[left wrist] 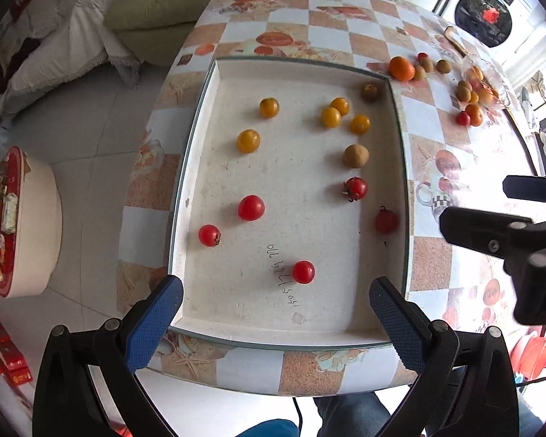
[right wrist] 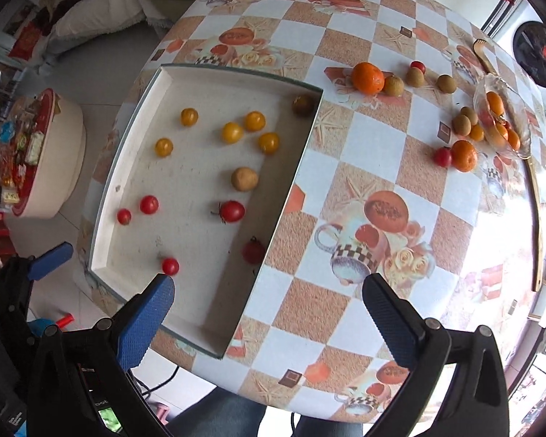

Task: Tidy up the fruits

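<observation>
A shallow white tray (left wrist: 200, 116) (right wrist: 134, 120) lies on the checkered table. Inside it are several red tomatoes (left wrist: 251, 208) (right wrist: 232, 211), several yellow tomatoes (left wrist: 248, 141) (right wrist: 232, 132) and a tan round fruit (left wrist: 355, 156) (right wrist: 244, 179); a dark fruit (left wrist: 370, 92) (right wrist: 303, 105) sits in the far right corner. My left gripper (left wrist: 276, 300) hovers open above the tray's near end, nothing between its blue pads. My right gripper (right wrist: 268, 302) hangs open over the tray's right wall and the tablecloth, empty. More fruit lies loose far right: an orange (left wrist: 401, 68) (right wrist: 368, 78), brown fruits (right wrist: 393, 85) and a red tomato (right wrist: 442, 156).
A clear glass bowl (right wrist: 520, 138) with oranges stands at the table's far right beside a long wooden stick (right wrist: 537, 218). A round stool (left wrist: 36, 218) with packets stands on the floor to the left, a sofa beyond. A person's legs show under the near table edge.
</observation>
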### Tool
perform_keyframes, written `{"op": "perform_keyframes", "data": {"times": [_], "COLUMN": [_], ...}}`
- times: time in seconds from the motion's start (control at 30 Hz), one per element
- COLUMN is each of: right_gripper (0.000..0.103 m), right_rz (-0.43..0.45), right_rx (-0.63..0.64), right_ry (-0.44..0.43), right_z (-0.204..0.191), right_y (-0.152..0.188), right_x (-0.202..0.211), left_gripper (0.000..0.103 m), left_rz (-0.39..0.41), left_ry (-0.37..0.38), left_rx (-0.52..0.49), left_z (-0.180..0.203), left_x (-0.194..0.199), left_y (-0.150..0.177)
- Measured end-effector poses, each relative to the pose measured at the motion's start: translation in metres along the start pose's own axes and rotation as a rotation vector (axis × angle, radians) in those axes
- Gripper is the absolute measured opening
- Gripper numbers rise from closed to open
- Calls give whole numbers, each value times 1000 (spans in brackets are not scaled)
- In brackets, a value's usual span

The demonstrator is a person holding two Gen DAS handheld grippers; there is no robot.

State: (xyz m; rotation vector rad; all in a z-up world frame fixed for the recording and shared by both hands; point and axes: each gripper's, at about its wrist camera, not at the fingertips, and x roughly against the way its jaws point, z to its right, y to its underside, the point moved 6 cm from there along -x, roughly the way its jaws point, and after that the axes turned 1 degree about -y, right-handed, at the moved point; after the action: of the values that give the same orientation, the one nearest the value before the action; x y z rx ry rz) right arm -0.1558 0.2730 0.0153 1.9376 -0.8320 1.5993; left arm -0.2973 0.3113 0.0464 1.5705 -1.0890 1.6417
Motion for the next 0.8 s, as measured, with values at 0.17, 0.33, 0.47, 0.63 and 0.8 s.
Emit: {"op": "perform_keyframes", "data": {"times": [0.17,0.33,0.47,0.63,0.8], "right_gripper": [103,103,103,103,103], "right_rz": [-9,-11,-4,5,2], "right_rx": [16,28,32,33,40], "right_ry": [24,39,45,50,57], "right_z": [-2,-2,-2,-2,-3], "right_y": [7,13,15,17,17], "right_x": [3,6,10,12,11], "left_gripper": [103,103,103,103,103], "left_rz": [17,23,22,19,13], "left_ry": [-9,-19,-27,-39,-43], "left_rx": [-34,-54,-60,-57,-43], "left_z": [7,9,10,7,4], "left_x": [6,9,11,11,10], "left_y": [3,4,5,6,7]}}
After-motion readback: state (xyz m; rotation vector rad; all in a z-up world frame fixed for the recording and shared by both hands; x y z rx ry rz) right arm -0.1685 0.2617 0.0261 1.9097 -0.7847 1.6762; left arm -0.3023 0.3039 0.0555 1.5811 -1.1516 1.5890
